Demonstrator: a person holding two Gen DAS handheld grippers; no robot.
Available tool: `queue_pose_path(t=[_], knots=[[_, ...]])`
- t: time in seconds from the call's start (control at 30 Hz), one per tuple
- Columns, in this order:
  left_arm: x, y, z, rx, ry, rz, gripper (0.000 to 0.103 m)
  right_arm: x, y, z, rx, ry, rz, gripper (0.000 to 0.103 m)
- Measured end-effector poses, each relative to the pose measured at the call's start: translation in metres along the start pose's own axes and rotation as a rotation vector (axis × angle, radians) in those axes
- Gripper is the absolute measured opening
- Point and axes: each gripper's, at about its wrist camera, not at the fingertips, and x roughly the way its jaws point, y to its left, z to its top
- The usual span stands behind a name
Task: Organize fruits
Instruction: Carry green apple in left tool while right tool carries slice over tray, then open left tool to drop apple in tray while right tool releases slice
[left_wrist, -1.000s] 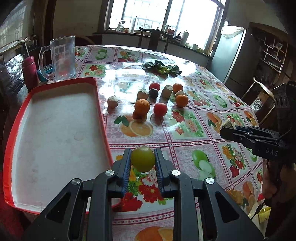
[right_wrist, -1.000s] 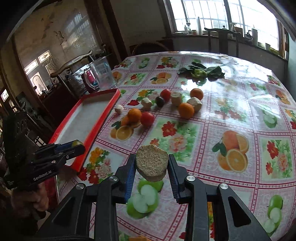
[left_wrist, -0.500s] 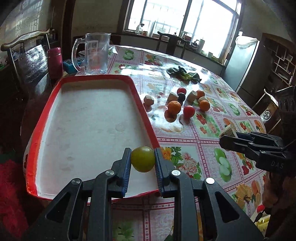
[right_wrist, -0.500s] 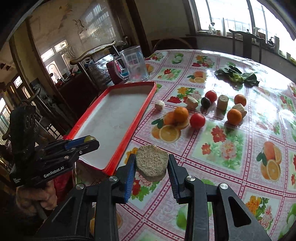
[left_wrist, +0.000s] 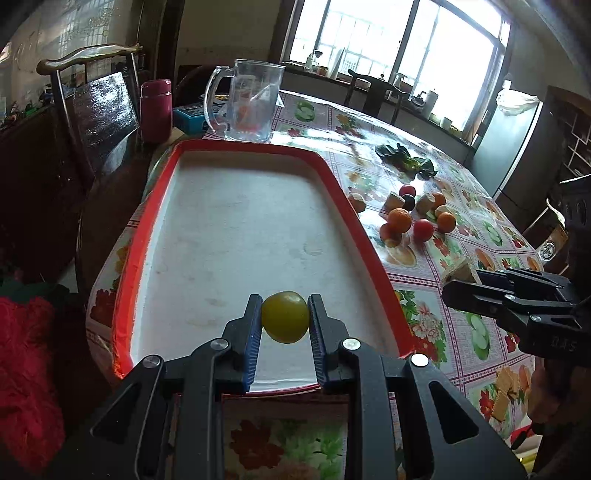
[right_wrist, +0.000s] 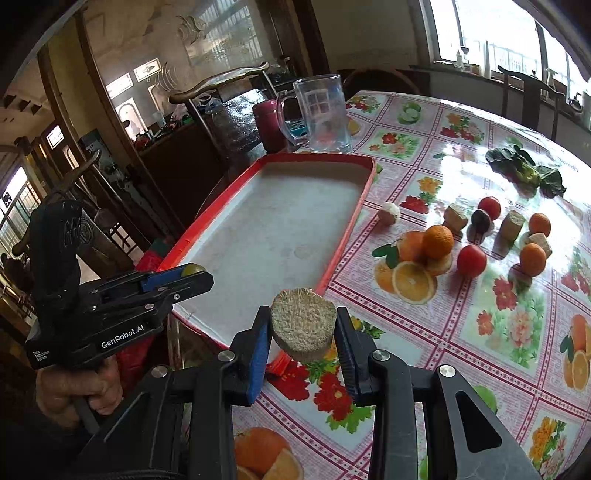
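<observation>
My left gripper (left_wrist: 285, 317) is shut on a yellow-green round fruit (left_wrist: 285, 316) and holds it over the near end of the red-rimmed white tray (left_wrist: 236, 221). My right gripper (right_wrist: 303, 328) is shut on a beige rough-cut fruit chunk (right_wrist: 303, 323) and holds it above the tablecloth by the tray's near right corner (right_wrist: 325, 280). The left gripper also shows in the right wrist view (right_wrist: 192, 275). Oranges (right_wrist: 437, 242), red fruits (right_wrist: 471, 260), a dark fruit (right_wrist: 481, 219) and several beige chunks (right_wrist: 511, 223) lie on the table to the right of the tray.
A clear glass pitcher (left_wrist: 245, 105) and a maroon flask (left_wrist: 156, 110) stand behind the tray's far end. Dark leafy greens (left_wrist: 404, 160) lie further back on the fruit-print tablecloth (right_wrist: 480, 325). A wooden chair (left_wrist: 96, 110) stands left of the table.
My left gripper has swung left with the yellow-green fruit, from over the tablecloth to over the tray's near end. My right gripper has moved left toward the tray with its chunk.
</observation>
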Motion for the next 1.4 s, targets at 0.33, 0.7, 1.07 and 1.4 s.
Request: queue_pose_path(t=[0.33, 0.7, 1.07, 1.4], knots=[[0.001, 0.033, 0.0, -0.022, 0.02, 0.048, 0.022, 0.05, 0.037, 0.012, -0.066, 0.081, 0.052, 0.034], [0.018, 0.045, -0.002, -0.027, 0.072, 0.067, 0.022, 0.09, 0.048, 0.015, -0.115, 0.171, 0.048, 0.034], [0.018, 0.045, -0.002, -0.042, 0.086, 0.093, 0.036, 0.082, 0.05, 0.012, -0.137, 0.147, 0.045, 0.041], [0.001, 0.029, 0.004, -0.019, 0.05, 0.088, 0.036, 0.03, 0.022, 0.001, -0.068, 0.041, 0.026, 0.042]])
